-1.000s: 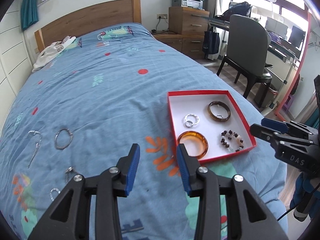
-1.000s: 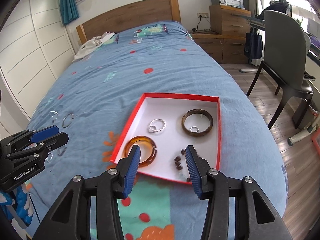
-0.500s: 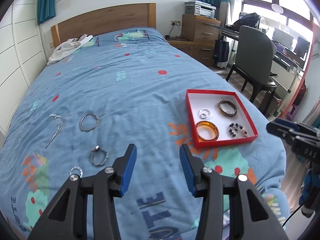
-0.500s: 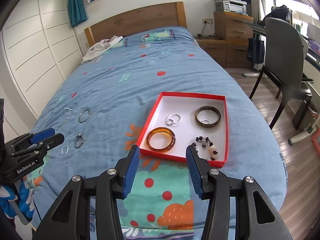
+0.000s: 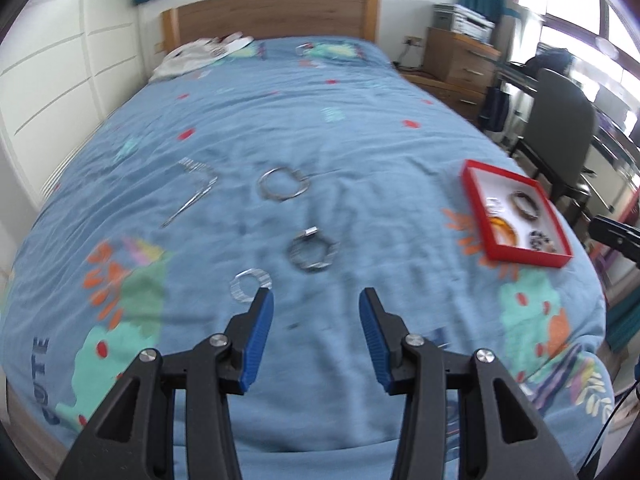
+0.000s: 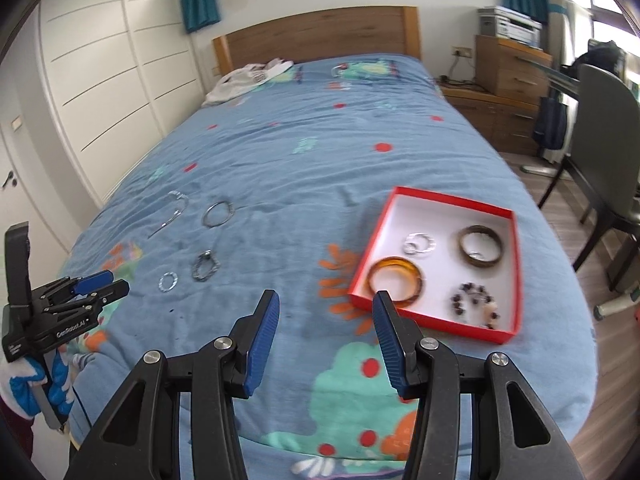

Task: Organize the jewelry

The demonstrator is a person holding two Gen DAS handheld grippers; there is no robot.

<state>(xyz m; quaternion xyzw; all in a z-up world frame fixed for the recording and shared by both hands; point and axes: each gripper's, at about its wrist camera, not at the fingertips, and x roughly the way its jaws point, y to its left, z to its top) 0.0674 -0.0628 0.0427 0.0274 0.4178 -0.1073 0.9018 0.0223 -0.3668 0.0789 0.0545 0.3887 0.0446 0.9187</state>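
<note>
While both grippers hang empty, jewelry lies on the bed (image 5: 320, 140).
Left gripper (image 5: 316, 304) just widened, right gripper (image 6: 326, 304) open; silver necklace (image 5: 192, 192) runs diagonally toward the lower left.

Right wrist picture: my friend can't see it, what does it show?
A red box on a blue bed holds bangles, rings and beads. Four silver pieces lie loose to its left. The right gripper hangs open in front; the left gripper is at the left edge.

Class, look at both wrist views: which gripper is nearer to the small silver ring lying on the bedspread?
Left. The left gripper hovers just short of the small silver ring; the right gripper is farther off, beside the red box.
</note>
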